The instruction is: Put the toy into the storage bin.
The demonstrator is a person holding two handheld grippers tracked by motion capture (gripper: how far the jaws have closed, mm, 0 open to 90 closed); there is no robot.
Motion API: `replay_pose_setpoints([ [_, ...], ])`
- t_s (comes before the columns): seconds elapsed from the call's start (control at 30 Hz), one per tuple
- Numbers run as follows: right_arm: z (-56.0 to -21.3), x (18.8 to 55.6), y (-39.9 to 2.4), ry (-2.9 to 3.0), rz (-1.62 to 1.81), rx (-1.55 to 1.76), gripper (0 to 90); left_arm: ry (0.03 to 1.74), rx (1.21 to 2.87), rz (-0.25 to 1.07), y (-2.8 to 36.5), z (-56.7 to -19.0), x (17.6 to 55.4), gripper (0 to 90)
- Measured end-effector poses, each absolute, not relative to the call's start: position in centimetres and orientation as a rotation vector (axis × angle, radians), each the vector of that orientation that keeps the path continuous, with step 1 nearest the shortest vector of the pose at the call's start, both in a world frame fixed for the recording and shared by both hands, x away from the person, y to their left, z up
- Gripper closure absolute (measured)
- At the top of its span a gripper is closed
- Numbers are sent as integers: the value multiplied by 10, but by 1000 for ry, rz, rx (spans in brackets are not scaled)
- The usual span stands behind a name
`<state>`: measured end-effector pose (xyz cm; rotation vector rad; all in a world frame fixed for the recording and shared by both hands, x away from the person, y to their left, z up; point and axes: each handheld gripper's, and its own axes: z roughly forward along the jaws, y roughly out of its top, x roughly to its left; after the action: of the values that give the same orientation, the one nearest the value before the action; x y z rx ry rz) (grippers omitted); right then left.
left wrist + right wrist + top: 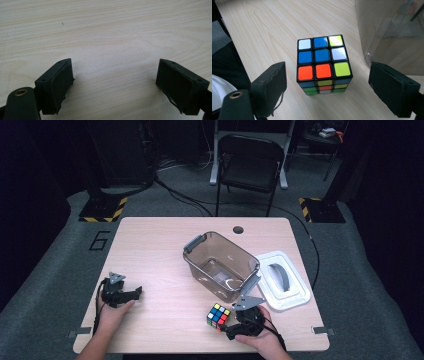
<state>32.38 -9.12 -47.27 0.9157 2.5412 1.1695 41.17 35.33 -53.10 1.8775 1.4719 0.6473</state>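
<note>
A scrambled Rubik's cube [218, 315] stands on the wooden table [160, 245] near its front edge. In the right gripper view the cube [323, 62] sits between the two black jaws, with a gap on each side and its top face showing blue, white, orange and yellow-green squares. My right gripper [228, 324] [327, 75] is open around it, reaching in from the right. Far to the left, my left gripper [133, 296] [115, 72] rests open over bare wood with nothing between its jaws.
A clear brown-tinted bin [239, 254] with grey latches stands open behind the cube; its wall [392, 32] is close on the right. Its white lid [300, 295] with a grey handle lies at the right. A black chair [250, 165] stands beyond the table.
</note>
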Motion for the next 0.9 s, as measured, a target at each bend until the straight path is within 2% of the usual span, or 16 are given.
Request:
replay_pose_setpoints([
  [0.9, -487, 329, -66, 2557, 1132, 924, 217, 1472, 1878, 647, 353, -531, 412, 141],
])
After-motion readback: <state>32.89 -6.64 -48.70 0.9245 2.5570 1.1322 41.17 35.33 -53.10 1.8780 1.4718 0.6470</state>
